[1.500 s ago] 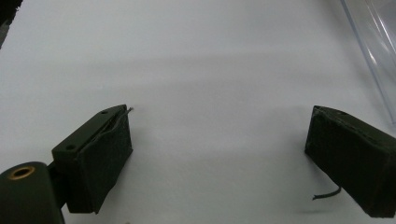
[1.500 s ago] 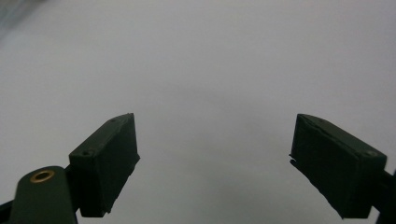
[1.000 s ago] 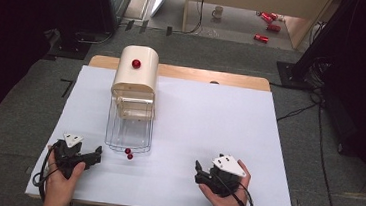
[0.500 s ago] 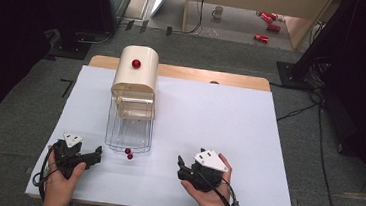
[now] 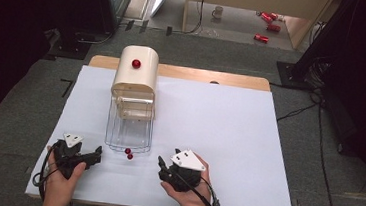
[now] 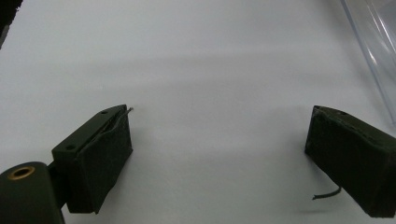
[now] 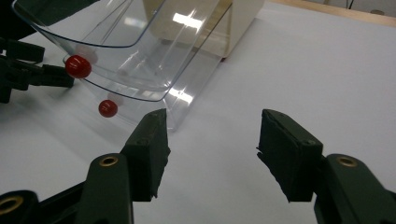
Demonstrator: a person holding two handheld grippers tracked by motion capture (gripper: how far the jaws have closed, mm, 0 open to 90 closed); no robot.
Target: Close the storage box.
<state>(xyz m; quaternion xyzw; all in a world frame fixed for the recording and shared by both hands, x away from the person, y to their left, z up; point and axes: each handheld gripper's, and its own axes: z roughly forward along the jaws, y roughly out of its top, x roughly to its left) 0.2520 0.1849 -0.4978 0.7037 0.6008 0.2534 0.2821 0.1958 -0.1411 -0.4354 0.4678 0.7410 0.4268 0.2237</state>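
A white sheet covers the table, and a cream machine with a red knob on top stands at its far left part. From the front of the machine a clear plastic tray comes out toward the person. Two small red balls lie on the sheet just beside the near edge of the tray; in the right gripper view they sit close against its clear wall. The left gripper rests low on the sheet, to the left of the balls, held in the person's left hand; its jaws stand wide apart with nothing between them. The right gripper is in the right hand, near the balls on their right side. Its jaws are also open wide and hold nothing, and they point toward the tray.
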